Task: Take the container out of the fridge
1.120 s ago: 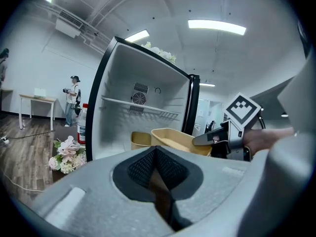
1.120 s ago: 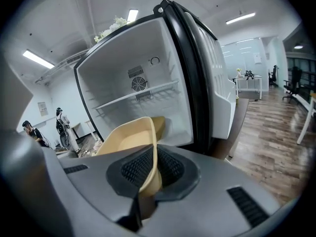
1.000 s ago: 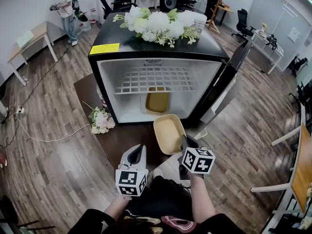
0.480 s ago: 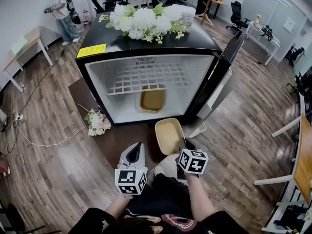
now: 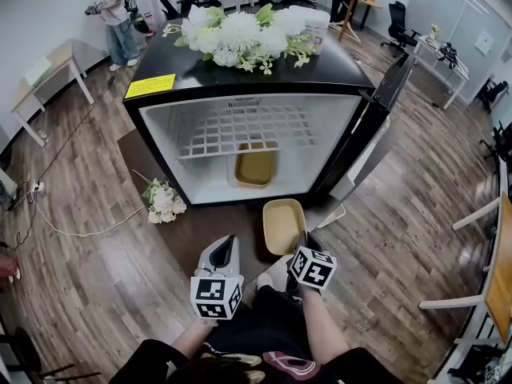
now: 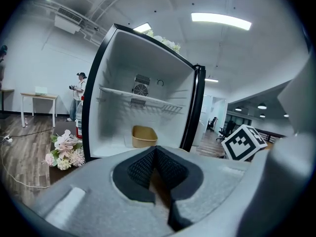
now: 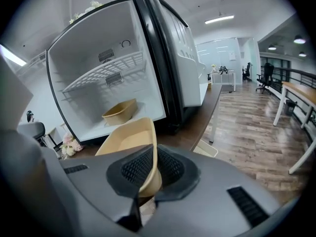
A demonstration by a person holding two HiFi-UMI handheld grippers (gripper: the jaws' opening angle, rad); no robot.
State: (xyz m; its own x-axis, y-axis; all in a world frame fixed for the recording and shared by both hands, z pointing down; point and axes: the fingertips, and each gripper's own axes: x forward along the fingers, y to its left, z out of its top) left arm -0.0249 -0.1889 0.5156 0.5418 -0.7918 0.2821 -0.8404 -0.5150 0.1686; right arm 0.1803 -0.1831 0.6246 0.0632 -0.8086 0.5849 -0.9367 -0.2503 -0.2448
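Over the worktop [image 5: 200, 232] before the fridge [image 5: 240, 74], your right tongs [image 5: 302, 240] pinch the container [image 5: 282, 225] by its near rim; expect it to be light and flexible. Left tongs [image 5: 226, 248] are closed and empty.

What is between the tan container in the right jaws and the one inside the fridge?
Nothing stands there: the head view shows only dark tabletop and the fridge's white floor between the held container and the container inside.

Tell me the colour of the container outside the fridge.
Tan container, clearest in the right gripper view.

Grey left tongs [image 5: 229, 242], matching right tongs [image 5: 304, 238], black-and-white marker cubes [image 5: 216, 297], dark clothing [image 5: 264, 326]
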